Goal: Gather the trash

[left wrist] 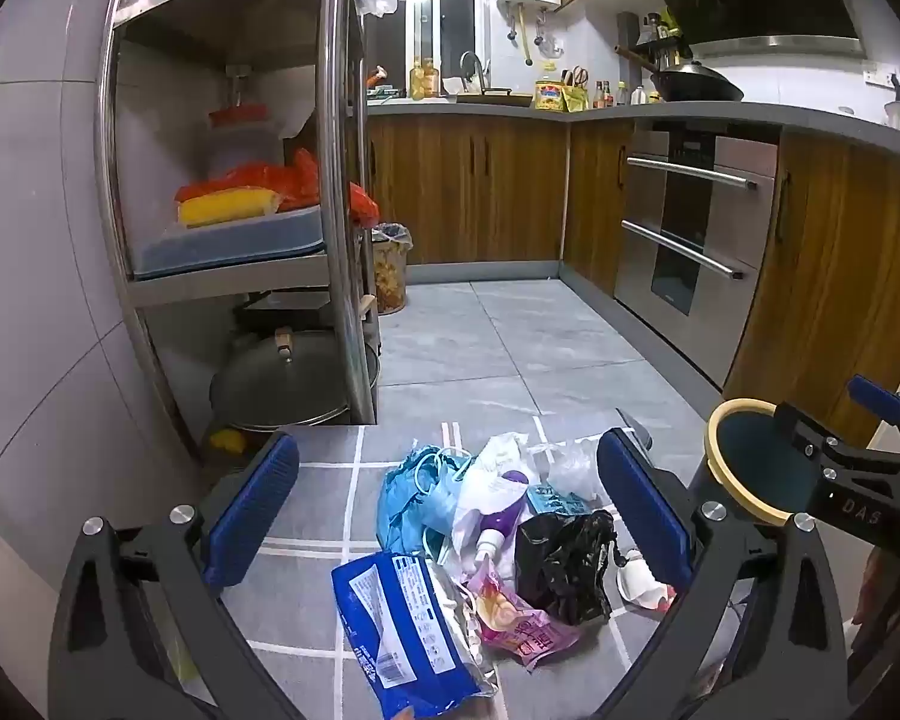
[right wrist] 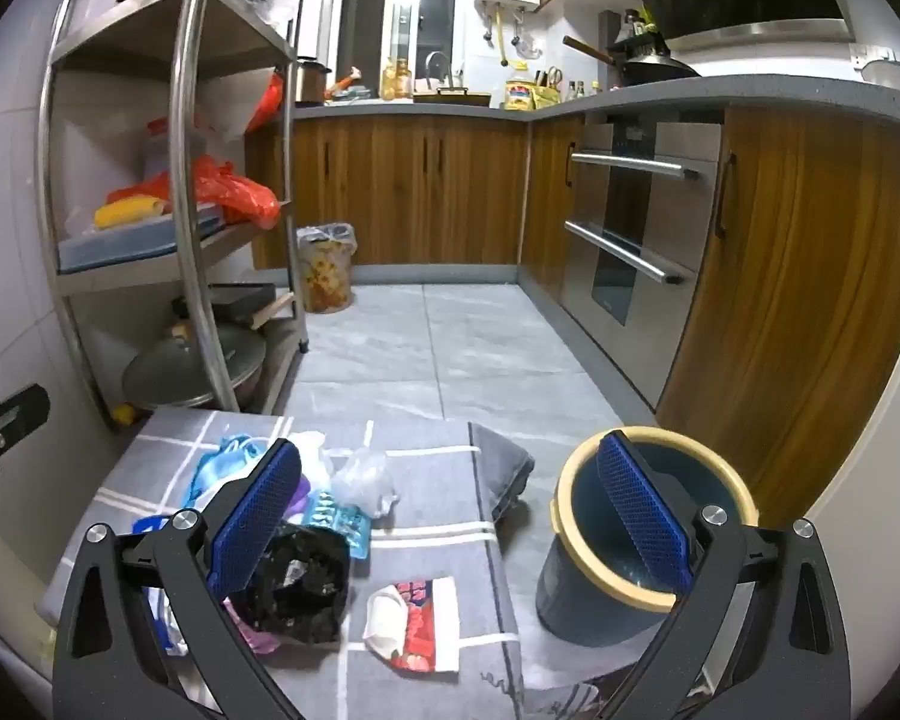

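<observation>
Grey tiles run the length of this kitchen, and nearest to us a grey checked mat (right wrist: 426, 480) lies on them with the litter on it. We hold both tools above it: the left gripper (left wrist: 447, 516) has its jaws spread wide with nothing between the pads, and the right gripper (right wrist: 450, 516) is just as wide and just as bare. As far as we can judge, nothing has been collected yet. Directly under the left gripper lies the whole heap, with a blue-and-white wrapper (left wrist: 399, 624) closest, then a pink packet (left wrist: 519, 624), a crumpled black bag (left wrist: 567, 564), a white-and-purple bottle (left wrist: 501, 519) and a blue plastic bag (left wrist: 414, 489) touching one another. A white-and-red wrapper (right wrist: 414, 618) lies a little apart, between the heap and the bin. That dark bin with a yellow rim (right wrist: 576, 570) stands just off the mat's edge on our right; what we see of its inside looks empty, though a gripper finger hides part of it. Farther off, a lined floral bin (right wrist: 325, 267) stands beside the steel shelf rack (right wrist: 180, 180); we cannot tell what it holds.
</observation>
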